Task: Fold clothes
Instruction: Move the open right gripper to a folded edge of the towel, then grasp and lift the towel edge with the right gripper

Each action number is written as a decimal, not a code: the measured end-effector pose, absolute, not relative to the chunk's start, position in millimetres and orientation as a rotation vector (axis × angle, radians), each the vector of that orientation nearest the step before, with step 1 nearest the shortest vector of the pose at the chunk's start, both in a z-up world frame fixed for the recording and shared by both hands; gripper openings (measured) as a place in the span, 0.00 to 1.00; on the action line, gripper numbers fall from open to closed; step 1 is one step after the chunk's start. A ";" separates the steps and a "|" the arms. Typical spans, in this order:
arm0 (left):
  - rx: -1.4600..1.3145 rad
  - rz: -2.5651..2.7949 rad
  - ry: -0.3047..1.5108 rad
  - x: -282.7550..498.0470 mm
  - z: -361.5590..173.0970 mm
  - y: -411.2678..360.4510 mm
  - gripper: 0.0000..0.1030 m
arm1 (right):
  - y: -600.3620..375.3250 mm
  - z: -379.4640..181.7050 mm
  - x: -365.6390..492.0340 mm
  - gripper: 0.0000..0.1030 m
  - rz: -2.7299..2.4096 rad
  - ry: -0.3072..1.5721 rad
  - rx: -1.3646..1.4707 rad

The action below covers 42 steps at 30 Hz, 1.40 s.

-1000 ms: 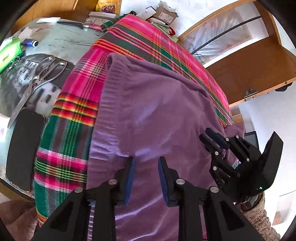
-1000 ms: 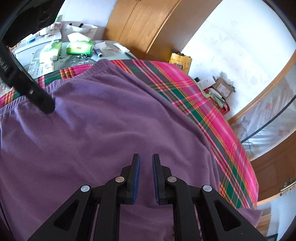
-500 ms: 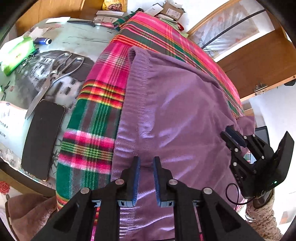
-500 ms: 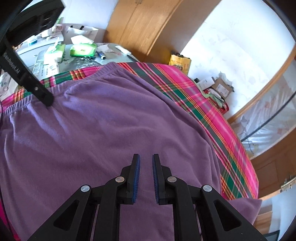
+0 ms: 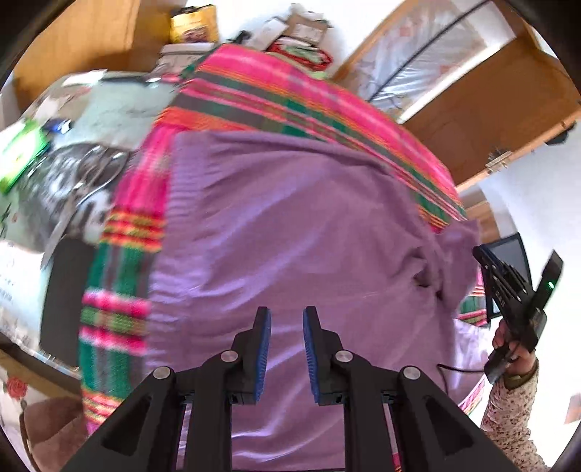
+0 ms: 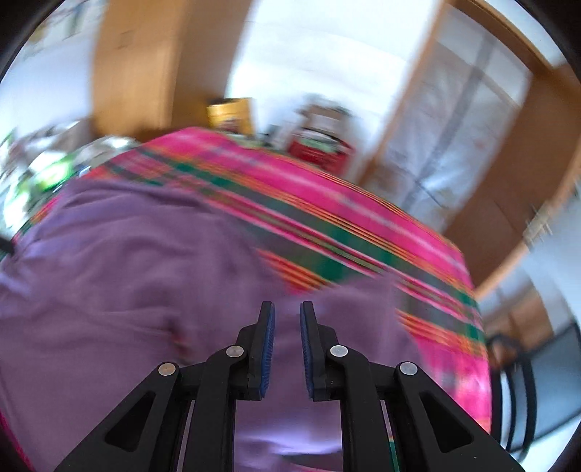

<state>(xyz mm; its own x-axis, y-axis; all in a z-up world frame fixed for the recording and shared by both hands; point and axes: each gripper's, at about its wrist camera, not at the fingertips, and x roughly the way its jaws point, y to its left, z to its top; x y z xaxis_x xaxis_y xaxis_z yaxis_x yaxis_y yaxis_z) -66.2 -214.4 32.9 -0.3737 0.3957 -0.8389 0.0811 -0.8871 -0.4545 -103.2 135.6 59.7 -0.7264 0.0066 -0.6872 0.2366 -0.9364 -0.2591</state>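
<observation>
A purple garment (image 5: pixel 290 218) lies spread on a pink and green plaid blanket (image 5: pixel 290 98). Its right part is bunched into a fold near the table's right edge. My left gripper (image 5: pixel 287 312) hovers over the garment's near half, slightly open, with nothing between its blue pads. My right gripper (image 6: pixel 287 306) is over the garment's (image 6: pixel 127 254) right side, above the blanket (image 6: pixel 326 203). Its pads stand a narrow gap apart with no cloth in between. In the left wrist view the right gripper (image 5: pixel 484 256) sits beyond the bunched edge, held by a hand (image 5: pixel 512 355). Both views are motion-blurred.
Left of the blanket lie a black phone (image 5: pixel 61 290), scissors (image 5: pixel 98 181) and a green packet (image 5: pixel 21 156). Boxes and papers (image 5: pixel 297 32) crowd the far end. A wooden door (image 5: pixel 490 109) stands at the right, and a dark chair (image 6: pixel 537 381) is beside the table.
The left gripper's jaws narrowed, then widened a little. The right gripper swung right toward the table's edge, and the garment's right side has become bunched. Both cameras are moving fast.
</observation>
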 end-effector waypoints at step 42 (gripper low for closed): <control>-1.711 2.205 -0.565 -196.5 -4.2 -68.6 0.19 | 296.4 -1.8 -186.8 0.09 -2.424 -0.104 1.298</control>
